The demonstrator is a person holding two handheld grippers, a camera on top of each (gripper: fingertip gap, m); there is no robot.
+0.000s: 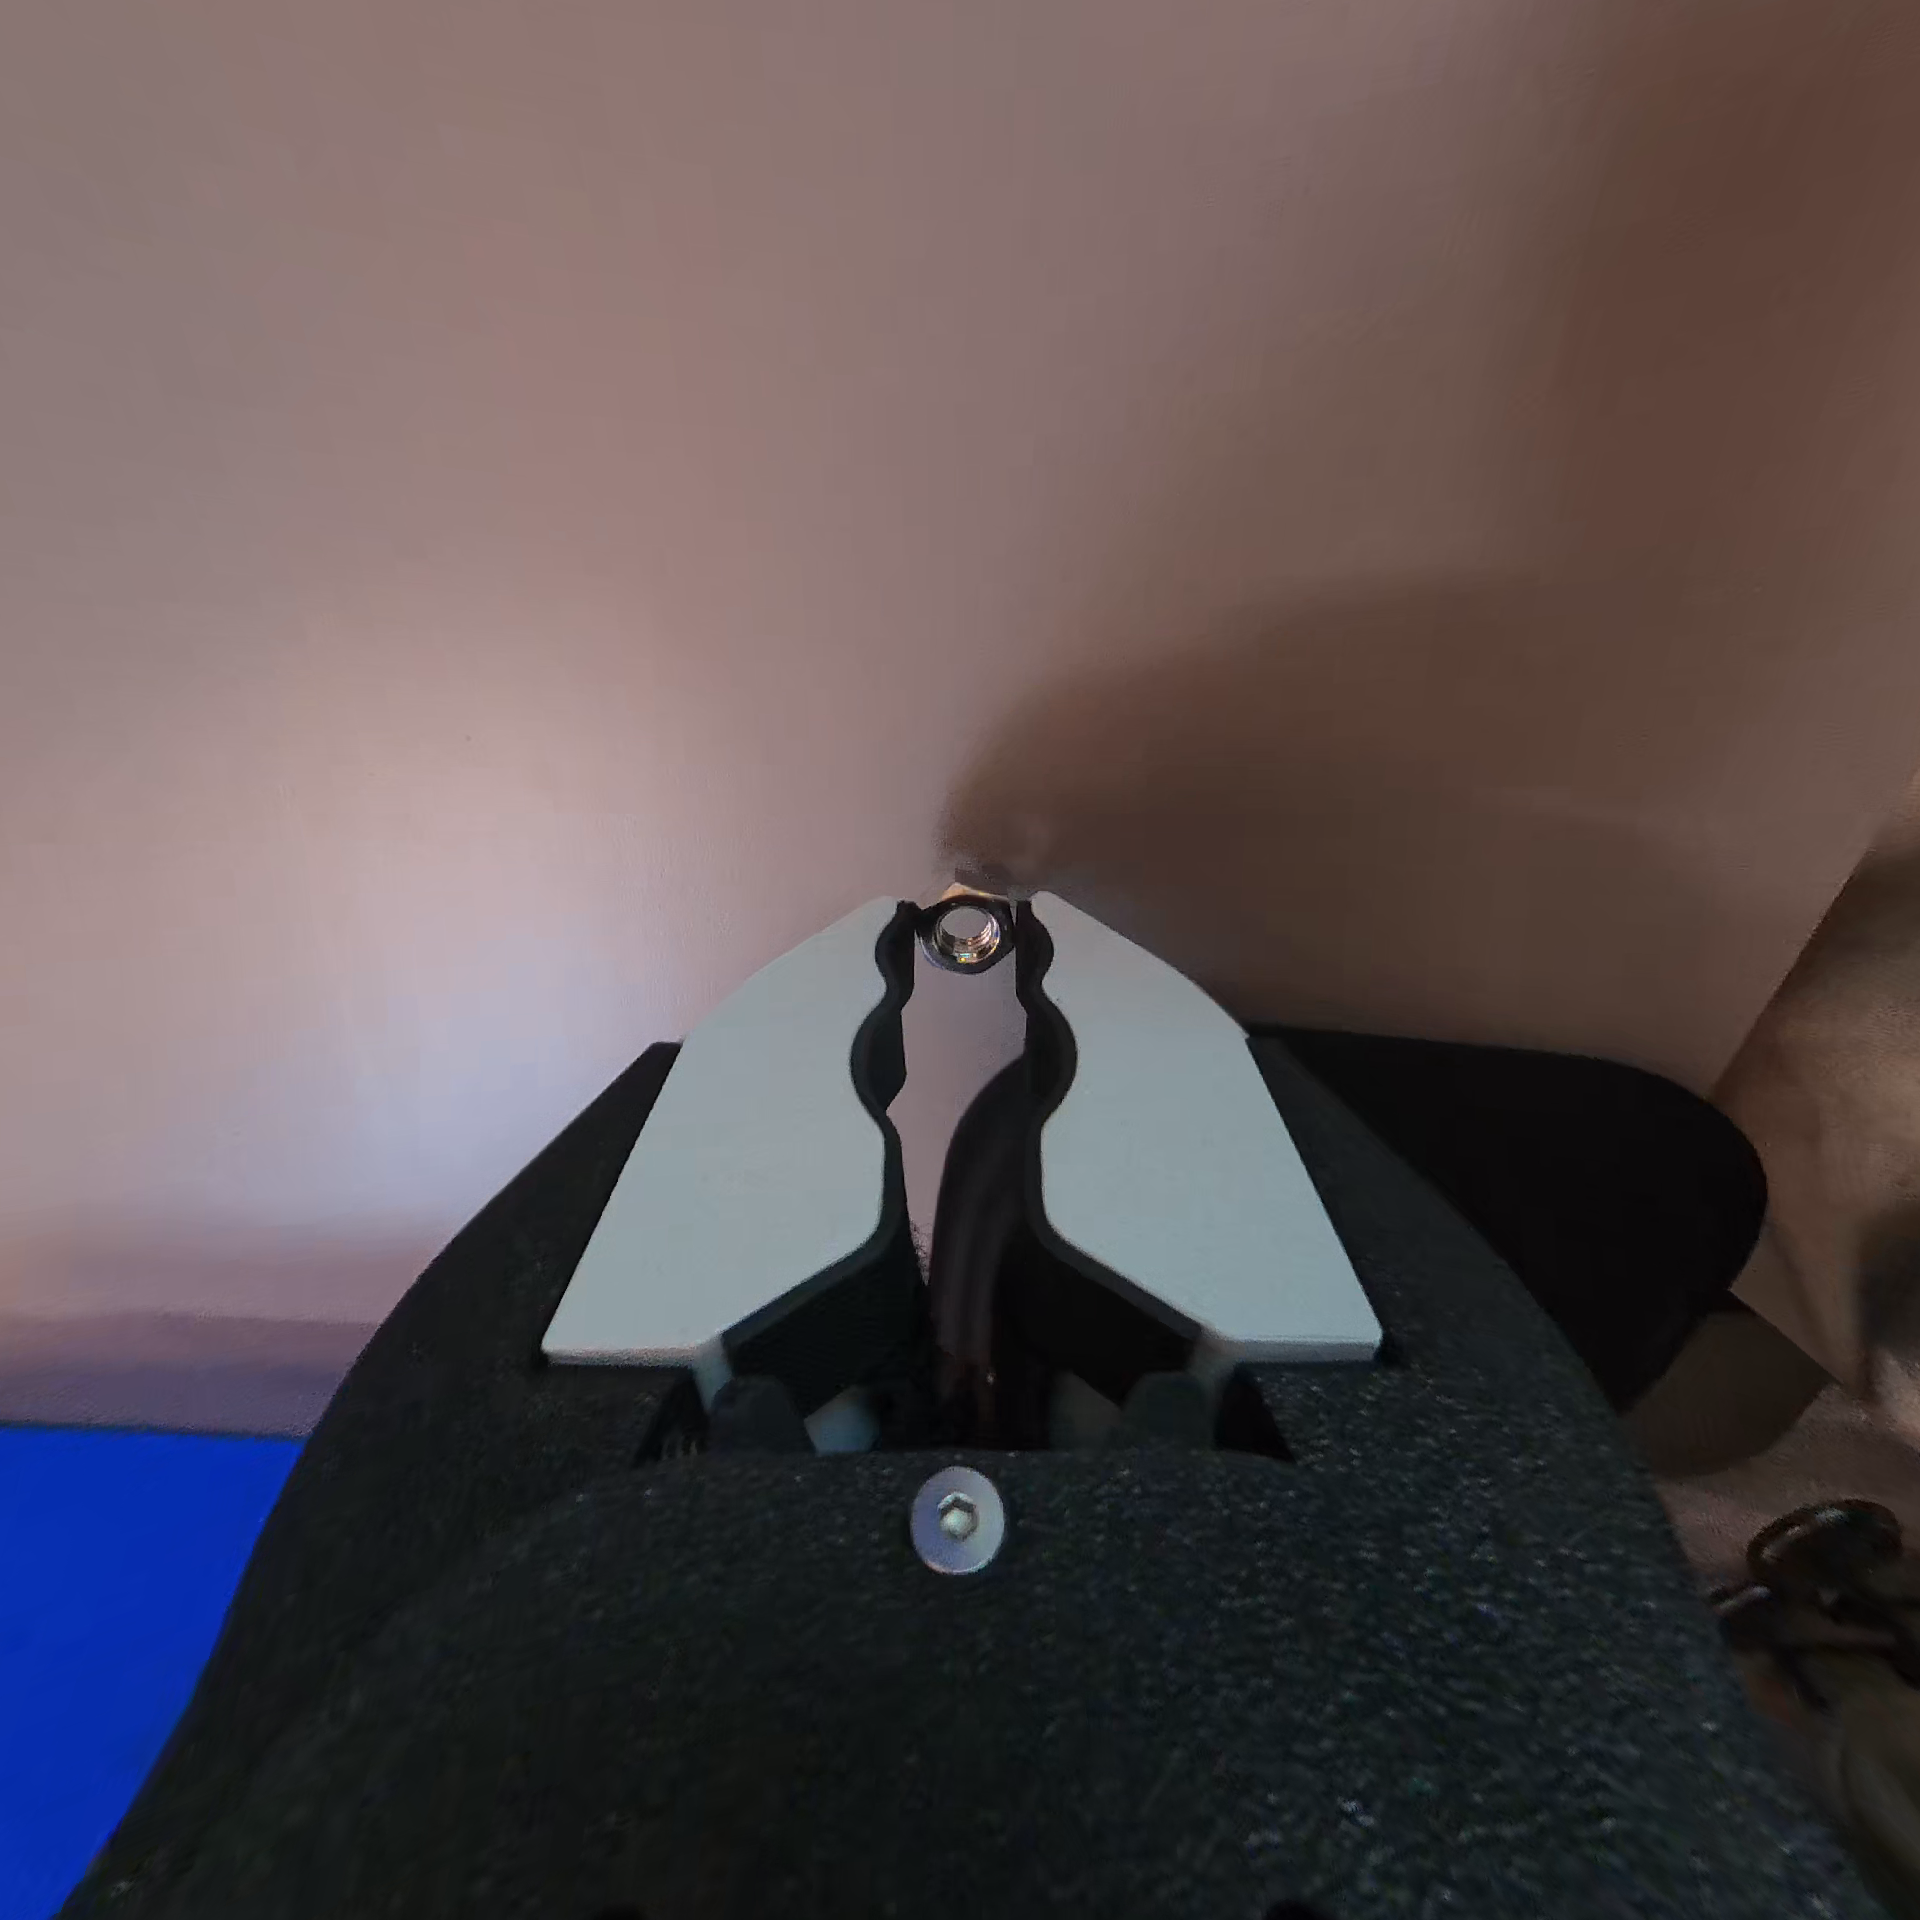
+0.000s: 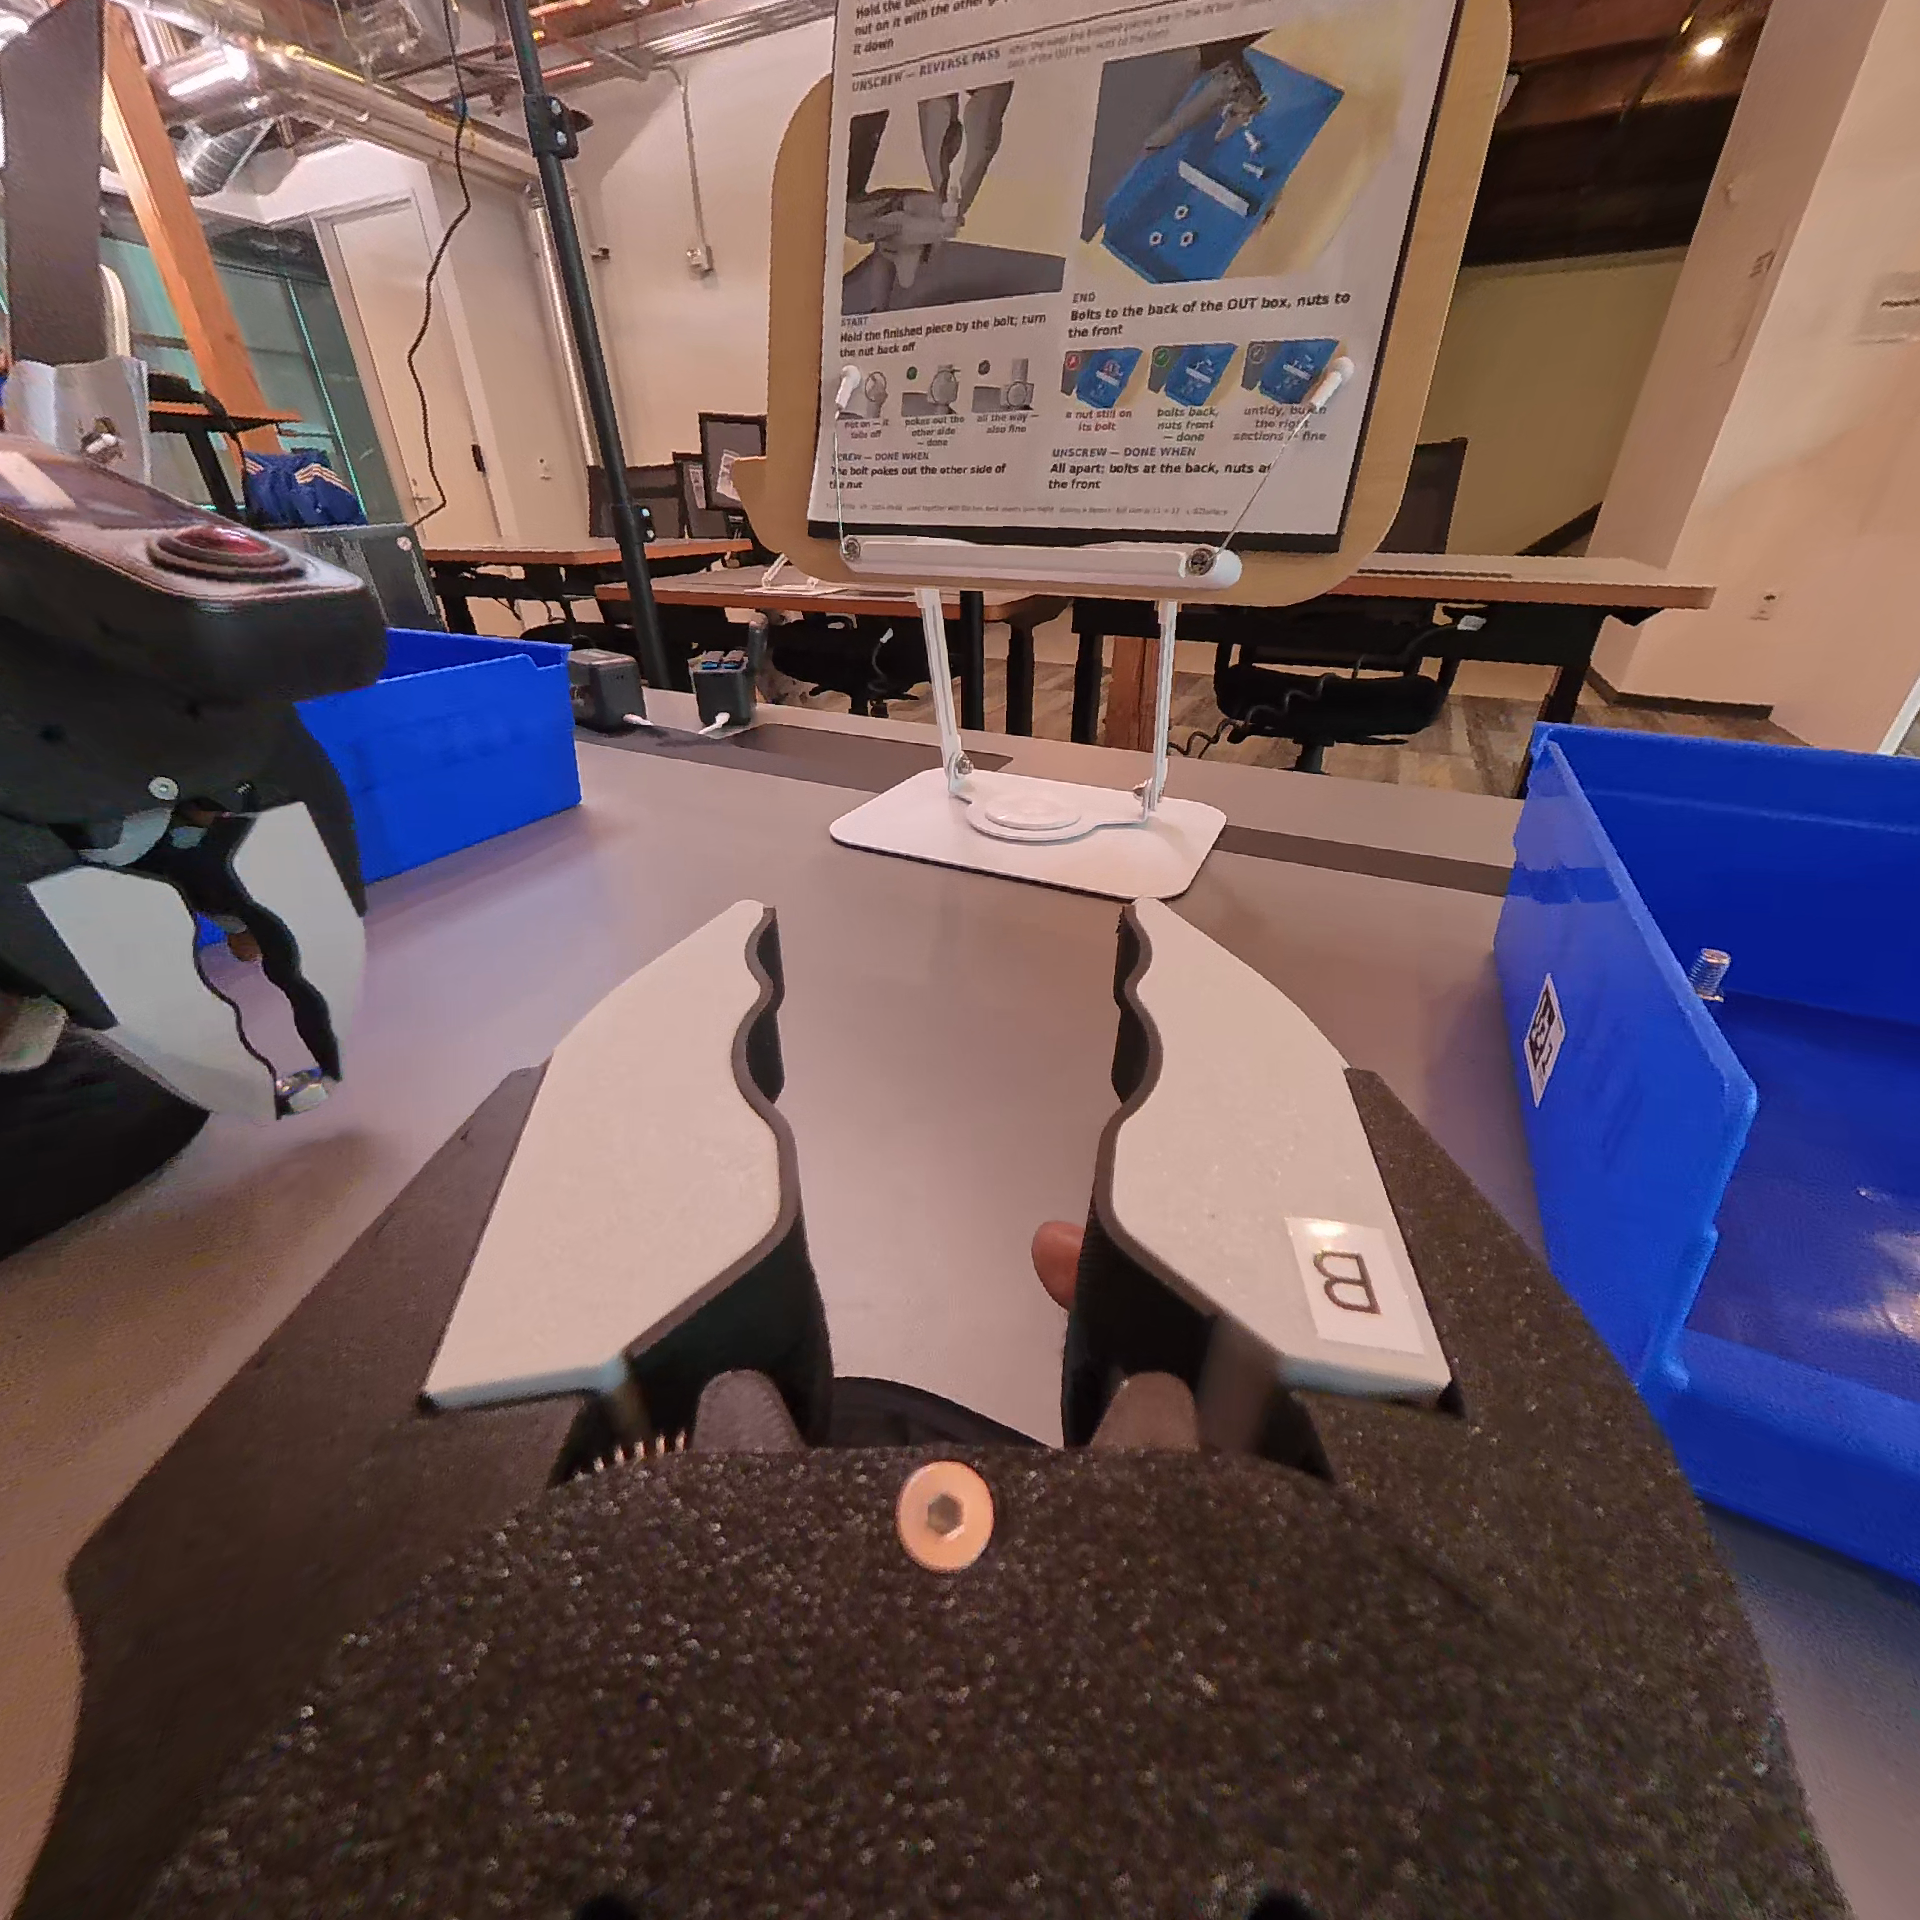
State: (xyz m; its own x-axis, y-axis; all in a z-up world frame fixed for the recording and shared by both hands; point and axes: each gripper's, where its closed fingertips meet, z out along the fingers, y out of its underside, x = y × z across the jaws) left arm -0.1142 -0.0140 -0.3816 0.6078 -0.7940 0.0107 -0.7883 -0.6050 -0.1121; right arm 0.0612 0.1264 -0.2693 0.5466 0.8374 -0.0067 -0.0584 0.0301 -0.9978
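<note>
Nut [image 1: 961, 935], mid-frame, sits pinched at the left gripper [image 1: 961, 920] tips, bore facing the camera, just above the table [image 2: 935, 1039]. Right gripper [image 2: 945, 925] hangs spread, empty, centre-frame, beside the blue bin [image 2: 1621, 1091].

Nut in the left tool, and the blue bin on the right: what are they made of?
Nut: looks like bright plated steel, with a mirror-like shine and a visibly threaded bore; the left tool is clamped on it. Blue bin: probably moulded plastic, with uniform saturated colour, thin smooth walls and a soft sheen.
</note>
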